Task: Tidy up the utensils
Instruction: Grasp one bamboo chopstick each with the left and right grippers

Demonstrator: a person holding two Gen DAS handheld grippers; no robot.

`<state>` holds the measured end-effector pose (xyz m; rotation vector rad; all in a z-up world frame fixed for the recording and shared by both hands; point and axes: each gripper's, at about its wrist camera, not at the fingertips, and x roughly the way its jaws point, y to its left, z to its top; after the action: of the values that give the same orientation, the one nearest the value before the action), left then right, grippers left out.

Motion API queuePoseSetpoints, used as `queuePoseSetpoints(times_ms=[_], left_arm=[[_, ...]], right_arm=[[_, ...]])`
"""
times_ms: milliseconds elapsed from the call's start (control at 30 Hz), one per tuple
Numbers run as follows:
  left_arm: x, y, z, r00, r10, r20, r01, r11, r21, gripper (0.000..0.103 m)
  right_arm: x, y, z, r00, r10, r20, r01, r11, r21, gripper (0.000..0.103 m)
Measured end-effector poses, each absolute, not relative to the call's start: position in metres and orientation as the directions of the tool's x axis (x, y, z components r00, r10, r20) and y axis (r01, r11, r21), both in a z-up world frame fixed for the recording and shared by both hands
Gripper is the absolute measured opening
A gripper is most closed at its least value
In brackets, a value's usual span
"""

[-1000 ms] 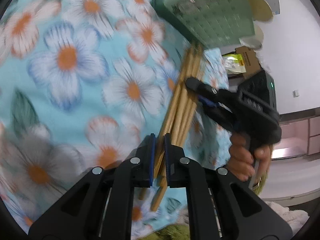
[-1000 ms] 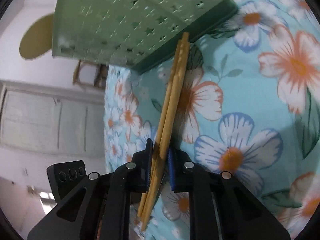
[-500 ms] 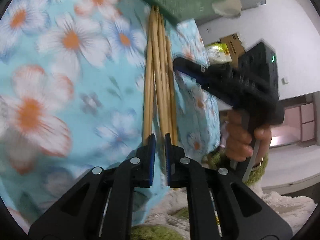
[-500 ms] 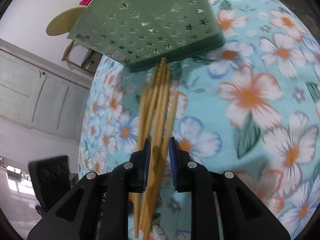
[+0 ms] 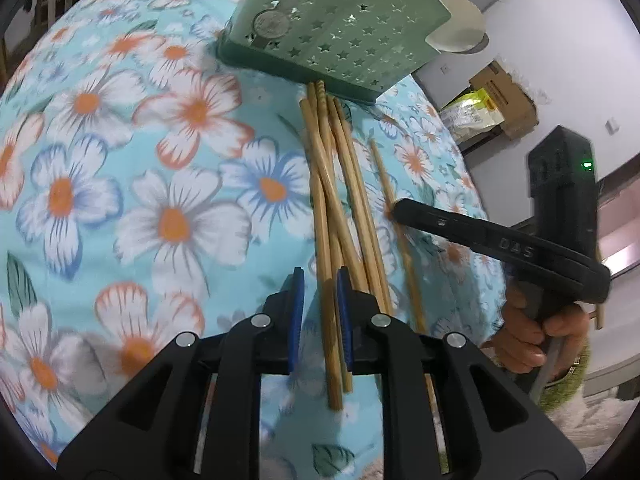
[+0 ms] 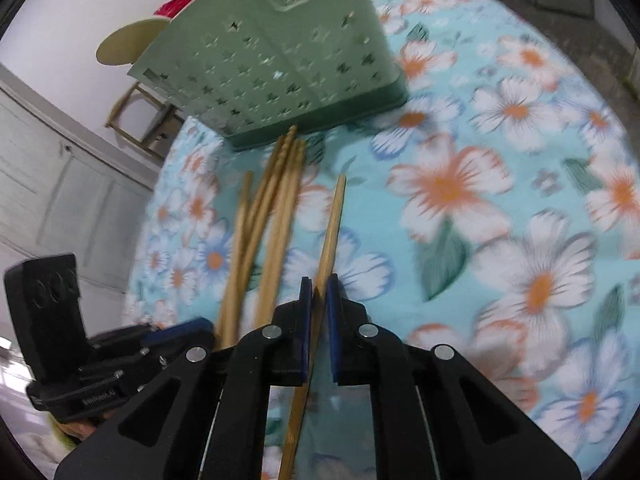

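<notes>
The wooden chopsticks (image 5: 332, 216) lie in a loose bundle on the flower-print tablecloth (image 5: 168, 184), near the table's edge on the person's side, their far tips touching the foot of the green star-punched utensil holder (image 5: 340, 24). One single chopstick (image 6: 329, 240) is split off from the bundle.

The right gripper (image 6: 316, 300) is clamped on that single chopstick: its jaws have just been closing, the blue pads now stand narrow, and the stick runs straight between them, angled up off the cloth. The left gripper (image 5: 320, 292) sits over the near ends of the bundle. Its jaws have just been opening to a small gap; one or two sticks pass between the pads, and they do not look pinched. A hand (image 5: 532, 340) gripping the right tool's handle shows at the tablecloth's edge.

Judging by this, the organizing is at an early stage. No chopstick visibly stands in the holder, whose inside is mostly hidden. One stick is picked and ready to be carried over; the whole bundle remains to be sorted.
</notes>
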<state>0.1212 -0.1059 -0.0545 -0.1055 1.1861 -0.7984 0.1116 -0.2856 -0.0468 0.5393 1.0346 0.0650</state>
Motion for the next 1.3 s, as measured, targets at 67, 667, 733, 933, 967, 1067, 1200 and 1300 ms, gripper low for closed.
queuePoseSetpoints(times_ms=[67, 667, 733, 933, 967, 1067, 1200, 1300], left_arm=[[0.125, -0.118, -0.055, 0.157, -0.582, -0.798, 0.519, 0.736, -0.434, 0.015], [0.116, -0.059, -0.046, 0.248, -0.457, -0.854, 0.467, 0.829, -0.308, 0.005], [0.112, -0.044, -0.044, 0.25, -0.445, -0.86, 0.451, 0.84, -0.303, 0.005], [0.121, -0.038, -0.037, 0.258, -0.455, -0.852, 0.457, 0.835, -0.307, 0.019], [0.127, -0.042, -0.038, 0.262, -0.457, -0.85, 0.466, 0.831, -0.303, 0.02], [0.145, -0.061, -0.042, 0.268, -0.445, -0.854, 0.48, 0.83, -0.282, 0.02], [0.163, -0.08, -0.049, 0.316, -0.404, -0.858, 0.504, 0.838, -0.209, 0.018], [0.163, -0.075, -0.048, 0.328, -0.397, -0.858, 0.491, 0.847, -0.204, 0.004]], right_arm=[[0.11, -0.291, -0.046, 0.523, 0.28, -0.805, 0.207, 0.874, 0.439, 0.008], [0.097, -0.289, -0.047, 0.497, 0.293, -0.817, 0.201, 0.877, 0.437, 0.008], [0.091, -0.291, -0.046, 0.491, 0.296, -0.819, 0.202, 0.876, 0.438, 0.008], [0.095, -0.285, -0.046, 0.483, 0.28, -0.83, 0.176, 0.897, 0.405, 0.019], [0.099, -0.284, -0.047, 0.486, 0.275, -0.83, 0.17, 0.901, 0.398, 0.02], [0.112, -0.281, -0.05, 0.496, 0.246, -0.833, 0.168, 0.914, 0.37, 0.02], [0.119, -0.275, -0.049, 0.516, 0.186, -0.836, 0.162, 0.938, 0.308, 0.014], [0.113, -0.275, -0.049, 0.508, 0.188, -0.841, 0.164, 0.937, 0.309, 0.007]])
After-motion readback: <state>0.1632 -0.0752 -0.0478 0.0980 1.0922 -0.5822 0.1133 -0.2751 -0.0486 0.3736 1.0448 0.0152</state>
